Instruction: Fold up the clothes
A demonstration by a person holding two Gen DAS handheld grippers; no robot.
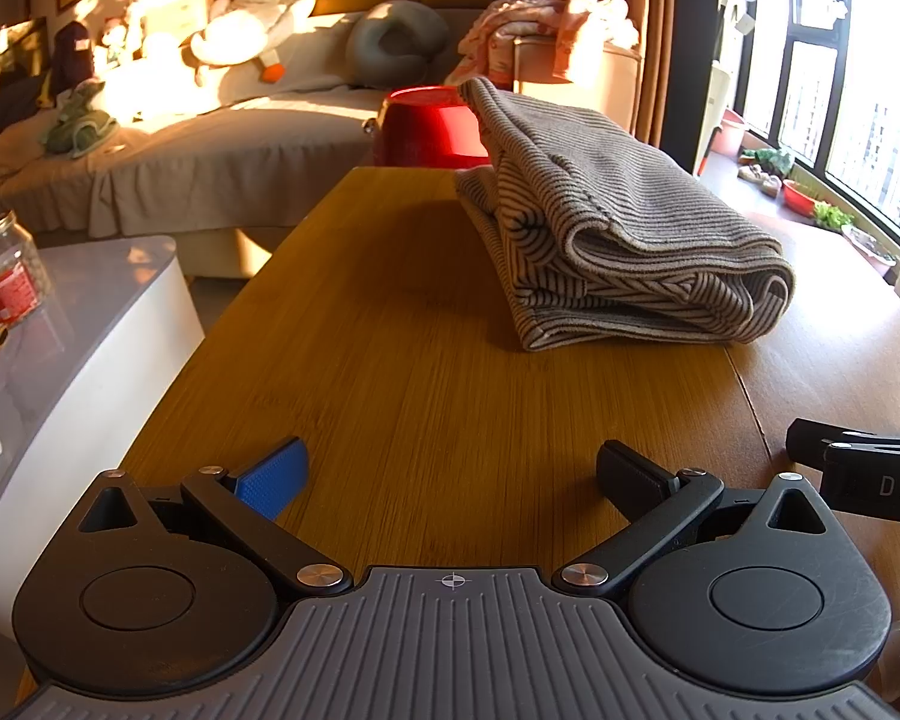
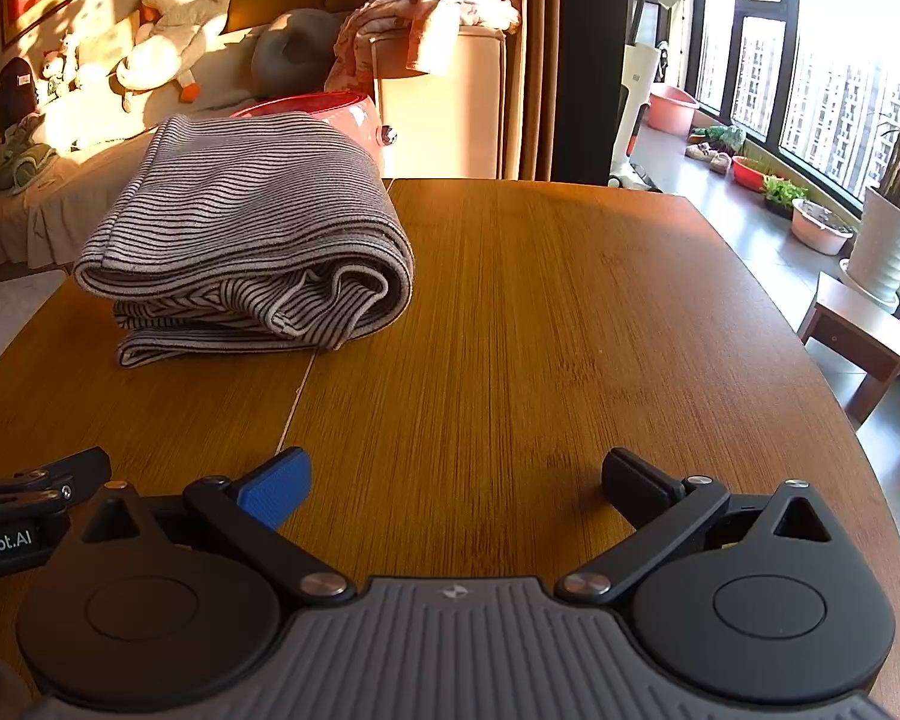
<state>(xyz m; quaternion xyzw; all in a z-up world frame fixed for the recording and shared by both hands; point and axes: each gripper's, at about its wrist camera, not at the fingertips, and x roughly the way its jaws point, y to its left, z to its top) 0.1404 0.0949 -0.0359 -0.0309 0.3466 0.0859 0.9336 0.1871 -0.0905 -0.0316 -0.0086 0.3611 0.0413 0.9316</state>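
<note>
the folded striped garment lay ahead-right of the left gripper and ahead-left of the right gripper, long axis running away; both jaws wide, empty.

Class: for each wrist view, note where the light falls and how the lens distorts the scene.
Left wrist view: warm sun hits the sofa; folded striped garment shadows the table; edges bow. Right wrist view: window overexposed; table rim curves.

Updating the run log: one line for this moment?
grey striped folded garment on wooden table | left gripper open, empty | right gripper open, empty
</note>
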